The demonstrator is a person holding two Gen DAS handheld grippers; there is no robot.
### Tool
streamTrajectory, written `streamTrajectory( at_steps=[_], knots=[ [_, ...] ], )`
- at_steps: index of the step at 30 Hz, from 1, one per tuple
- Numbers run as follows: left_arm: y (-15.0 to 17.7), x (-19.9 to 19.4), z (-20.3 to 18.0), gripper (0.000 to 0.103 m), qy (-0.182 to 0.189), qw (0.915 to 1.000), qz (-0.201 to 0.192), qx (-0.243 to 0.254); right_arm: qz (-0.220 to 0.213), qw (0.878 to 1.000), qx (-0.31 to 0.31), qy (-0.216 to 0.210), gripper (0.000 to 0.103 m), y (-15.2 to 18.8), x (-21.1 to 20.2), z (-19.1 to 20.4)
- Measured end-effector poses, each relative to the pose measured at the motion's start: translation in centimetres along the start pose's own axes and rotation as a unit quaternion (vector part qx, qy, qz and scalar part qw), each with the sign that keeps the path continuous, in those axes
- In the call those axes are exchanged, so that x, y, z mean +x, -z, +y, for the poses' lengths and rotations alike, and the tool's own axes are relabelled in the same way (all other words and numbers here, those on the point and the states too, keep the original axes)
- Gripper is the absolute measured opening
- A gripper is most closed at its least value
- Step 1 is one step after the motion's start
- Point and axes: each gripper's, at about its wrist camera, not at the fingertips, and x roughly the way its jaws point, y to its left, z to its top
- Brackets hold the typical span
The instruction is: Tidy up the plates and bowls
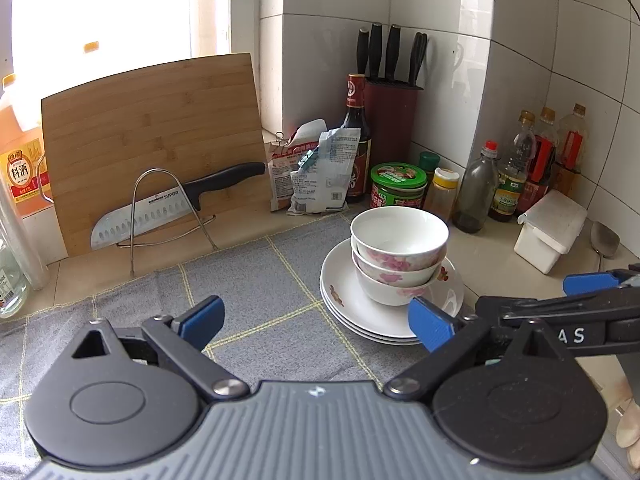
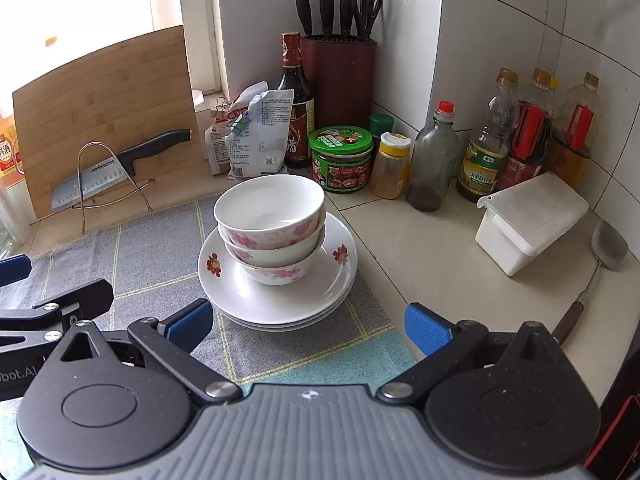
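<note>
The left tongs stand wide apart, holding nothing and touching nothing; their blue pads hang over the grey cloth. The right tongs are just as wide and also empty, over the same cloth.

Three bowls sit nested one in another, white with pink flowers, the top one empty. They rest on a stack of plates; three rims show at the near edge. The plates lie on the cloth at its right edge, near the bare counter.

In the left view the bowls and plates lie ahead and to the right of the tongs, the plate rim just beside the right pad, and the right tongs reach in from the right edge near the plates. In the right view the stack lies straight ahead, slightly left of the gap's middle, close beyond the pads but apart from them.

Behind, one cutting board leans at the window with one knife in a wire rack. A knife block in the corner holds three knives and scissors. One green-lidded jar, one white box and one spatula sit on the counter to the right, with several bottles along the wall.
</note>
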Motion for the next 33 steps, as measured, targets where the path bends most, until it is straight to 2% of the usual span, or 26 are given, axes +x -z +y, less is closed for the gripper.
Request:
streamTrajectory(
  at_steps=[33],
  knots=[
    [-0.25, 0.06, -0.43, 0.098, 0.000, 1.0000, 0.003, -0.005, -0.001, 1.000, -0.001, 0.009, 0.103, -0.11, -0.20, -0.49]
  ],
)
